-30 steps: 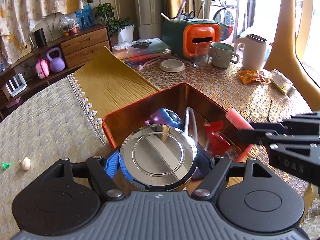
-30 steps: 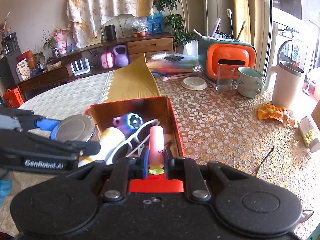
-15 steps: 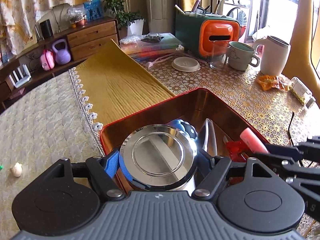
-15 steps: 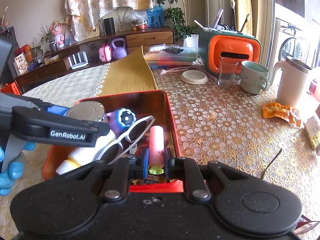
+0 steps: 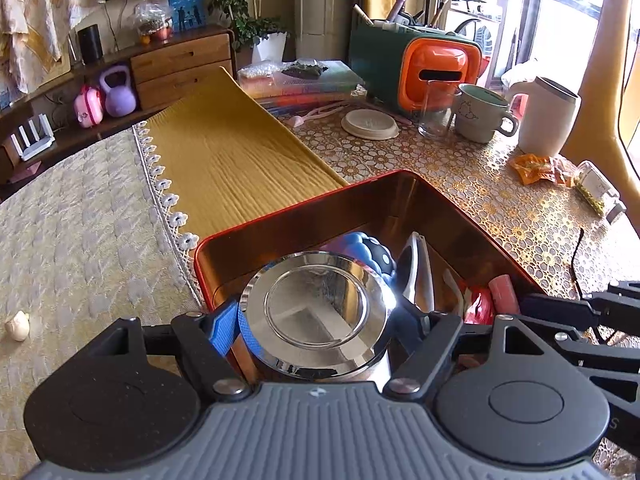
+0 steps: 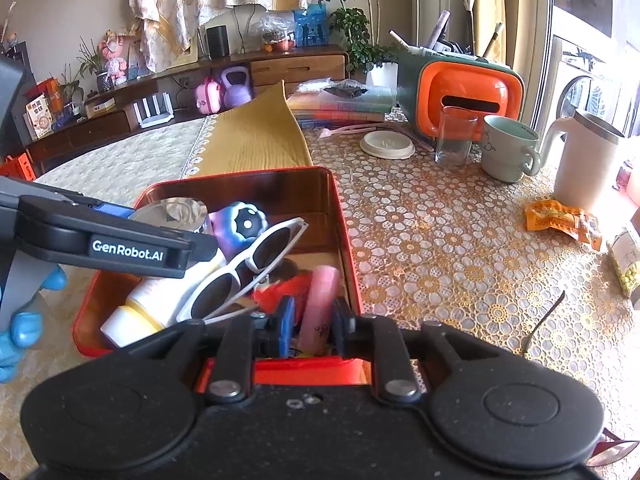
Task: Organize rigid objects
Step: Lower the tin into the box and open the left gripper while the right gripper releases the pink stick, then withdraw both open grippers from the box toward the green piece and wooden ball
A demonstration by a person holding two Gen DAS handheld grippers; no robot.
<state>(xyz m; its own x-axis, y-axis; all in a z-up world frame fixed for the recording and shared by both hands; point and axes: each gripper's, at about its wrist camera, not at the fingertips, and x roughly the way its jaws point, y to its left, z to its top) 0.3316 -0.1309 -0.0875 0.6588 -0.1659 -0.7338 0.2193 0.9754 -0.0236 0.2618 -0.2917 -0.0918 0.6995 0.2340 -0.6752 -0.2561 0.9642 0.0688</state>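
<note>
Left claw (image 5: 316,322) clamped on a shiny round lid (image 5: 318,314), face up, held just over the near-left corner of the red tin (image 5: 472,224); below it a white bottle (image 6: 160,304) lying along the tin floor; next, white sunglasses (image 6: 256,264) slanting across the middle, a purple-blue toy (image 6: 240,228) behind; furthest right, right claw (image 6: 310,326) parted around a pink tube (image 6: 320,300), fingers apparently clear of it, long axis straight ahead along the tin's right wall; probably released already, so a straight pull-back would suit.
</note>
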